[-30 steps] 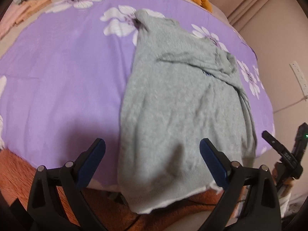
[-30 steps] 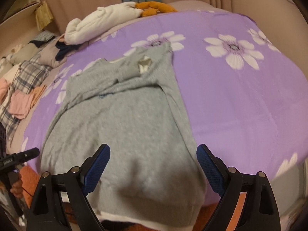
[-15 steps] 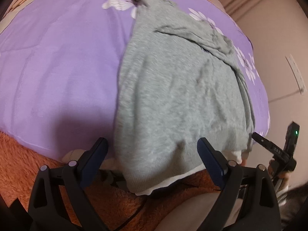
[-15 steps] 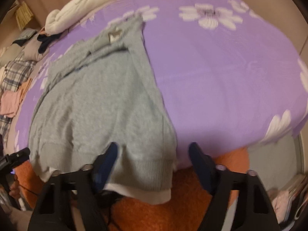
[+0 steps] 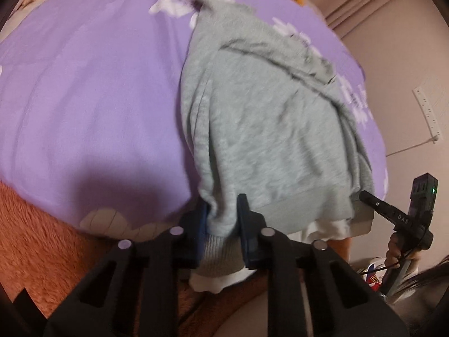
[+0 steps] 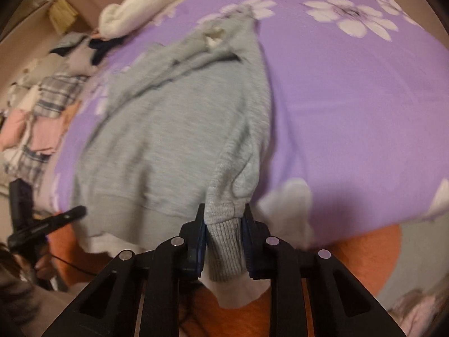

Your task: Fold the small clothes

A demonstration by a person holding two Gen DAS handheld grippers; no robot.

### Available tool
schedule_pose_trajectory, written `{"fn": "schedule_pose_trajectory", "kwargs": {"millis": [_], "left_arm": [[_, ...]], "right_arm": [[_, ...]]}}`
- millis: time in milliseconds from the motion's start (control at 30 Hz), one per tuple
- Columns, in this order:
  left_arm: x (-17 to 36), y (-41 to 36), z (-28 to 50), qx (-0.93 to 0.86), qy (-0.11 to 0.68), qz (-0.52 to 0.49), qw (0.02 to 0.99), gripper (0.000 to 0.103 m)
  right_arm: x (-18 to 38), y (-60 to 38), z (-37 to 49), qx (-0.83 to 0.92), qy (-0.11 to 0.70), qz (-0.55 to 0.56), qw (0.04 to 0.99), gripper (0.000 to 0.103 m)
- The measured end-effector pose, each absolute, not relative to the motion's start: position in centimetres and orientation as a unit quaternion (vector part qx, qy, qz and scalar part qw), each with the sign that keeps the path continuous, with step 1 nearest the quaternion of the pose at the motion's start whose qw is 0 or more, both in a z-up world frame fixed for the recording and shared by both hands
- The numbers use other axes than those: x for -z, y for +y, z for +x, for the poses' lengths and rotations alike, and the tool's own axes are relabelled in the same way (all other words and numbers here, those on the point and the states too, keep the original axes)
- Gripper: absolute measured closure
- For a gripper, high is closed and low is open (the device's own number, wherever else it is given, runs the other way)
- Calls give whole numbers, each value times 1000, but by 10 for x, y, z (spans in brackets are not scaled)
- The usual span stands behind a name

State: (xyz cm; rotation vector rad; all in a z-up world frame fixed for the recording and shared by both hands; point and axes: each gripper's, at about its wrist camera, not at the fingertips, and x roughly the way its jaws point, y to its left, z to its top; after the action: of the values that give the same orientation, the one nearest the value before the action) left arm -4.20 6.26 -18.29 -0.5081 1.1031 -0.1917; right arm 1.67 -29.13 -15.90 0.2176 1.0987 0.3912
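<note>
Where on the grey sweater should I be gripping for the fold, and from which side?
The ribbed hem, one gripper at each bottom corner, from the near edge of the bed. The sweater lies flat with its hem overhanging that edge. The left gripper and right gripper have just closed there, hem bunched between their fingers.

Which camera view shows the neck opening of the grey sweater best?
The right wrist view: the grey sweater shows its collar with the pale inside facing the camera. In the left wrist view the collar end is only bunched folds.
</note>
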Motion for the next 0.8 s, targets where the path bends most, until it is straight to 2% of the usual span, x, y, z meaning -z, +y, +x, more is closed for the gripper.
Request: {"fn": "schedule_pose_trajectory", "kwargs": {"millis": [167, 333, 600, 800], "left_arm": [[142, 75, -24, 129, 454, -281, 835, 87], [130, 83, 17, 125, 426, -294, 846, 87], [162, 92, 85, 43, 469, -250, 846, 87], [178, 97, 86, 33, 485, -252, 837, 85]], "right_arm": [[126, -294, 24, -218, 486, 138, 835, 80], [108, -299, 65, -214, 457, 184, 844, 80], [145, -298, 131, -109, 490, 173, 847, 80], [162, -298, 134, -95, 494, 168, 848, 80]]}}
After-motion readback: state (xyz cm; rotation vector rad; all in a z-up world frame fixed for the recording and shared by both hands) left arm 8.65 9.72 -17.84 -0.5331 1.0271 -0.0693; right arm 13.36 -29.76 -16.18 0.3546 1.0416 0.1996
